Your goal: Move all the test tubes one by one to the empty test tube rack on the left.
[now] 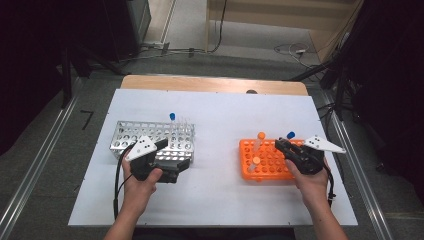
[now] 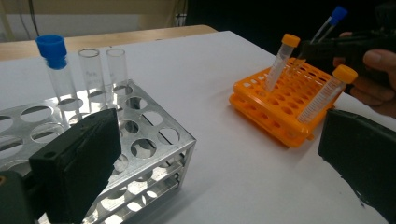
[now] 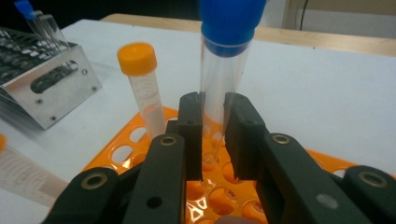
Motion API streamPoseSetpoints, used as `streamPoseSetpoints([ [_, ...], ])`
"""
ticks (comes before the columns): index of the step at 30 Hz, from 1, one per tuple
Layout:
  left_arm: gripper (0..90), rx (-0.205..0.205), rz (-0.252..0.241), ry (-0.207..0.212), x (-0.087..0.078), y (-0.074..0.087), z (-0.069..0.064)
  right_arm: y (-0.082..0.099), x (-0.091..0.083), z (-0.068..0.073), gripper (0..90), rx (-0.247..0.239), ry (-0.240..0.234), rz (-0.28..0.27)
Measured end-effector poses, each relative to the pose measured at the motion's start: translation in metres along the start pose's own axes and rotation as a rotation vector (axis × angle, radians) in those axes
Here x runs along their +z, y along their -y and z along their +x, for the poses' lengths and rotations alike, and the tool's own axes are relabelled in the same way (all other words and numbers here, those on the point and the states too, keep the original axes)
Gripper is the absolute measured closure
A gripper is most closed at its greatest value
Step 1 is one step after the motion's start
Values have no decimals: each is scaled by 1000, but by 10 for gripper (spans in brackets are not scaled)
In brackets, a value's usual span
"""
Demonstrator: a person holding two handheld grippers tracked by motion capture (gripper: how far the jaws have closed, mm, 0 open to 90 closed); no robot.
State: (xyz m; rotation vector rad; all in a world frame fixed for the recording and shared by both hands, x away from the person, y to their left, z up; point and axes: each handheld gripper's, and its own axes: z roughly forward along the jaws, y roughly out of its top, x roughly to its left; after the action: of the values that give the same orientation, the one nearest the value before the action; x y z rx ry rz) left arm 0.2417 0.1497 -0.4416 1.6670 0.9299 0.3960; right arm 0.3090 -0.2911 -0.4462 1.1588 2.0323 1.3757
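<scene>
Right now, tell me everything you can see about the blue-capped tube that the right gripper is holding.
The blue-capped tube is a slim, clear tube, plastic or glass by its look, closed with a round blue cap. It looks empty. It stands nearly upright, leaning a little in the left gripper view, clamped around its lower half by the two black jaws of the right gripper. Its bottom end hangs over the holes of the orange rack; whether it still sits in a hole cannot be told. Nothing else touches it.

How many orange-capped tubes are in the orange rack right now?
2: one orange-capped tube stands toward the orange rack's back, the other leans at its front corner. None looks hidden.
</scene>
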Motion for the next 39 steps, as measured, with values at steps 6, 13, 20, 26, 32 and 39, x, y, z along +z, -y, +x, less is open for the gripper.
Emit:
streamPoseSetpoints([
  [6, 0, 4, 10, -1, -1, 2, 1, -8, -13, 3, 747, -8, -28, -23],
  [13, 0, -26, 8, -4, -1, 3, 3, -20, -24, 11, 748, -18, -59, -55],
  [20, 0, -17, -2, 14, 0, 0, 0, -30, -30, 24, 748, -28, -102, -77],
  [26, 0, -5, -10, 32, 2, -3, -5, -36, -30, 41, 748, -51, -147, -88],
  [32, 0, -1, -11, 54, 4, -4, -8, -35, -25, 58, 749, -80, -200, -99],
  [39, 0, 2, -14, 83, 6, -6, -14, -33, -18, 80, 749, -117, -266, -83],
])
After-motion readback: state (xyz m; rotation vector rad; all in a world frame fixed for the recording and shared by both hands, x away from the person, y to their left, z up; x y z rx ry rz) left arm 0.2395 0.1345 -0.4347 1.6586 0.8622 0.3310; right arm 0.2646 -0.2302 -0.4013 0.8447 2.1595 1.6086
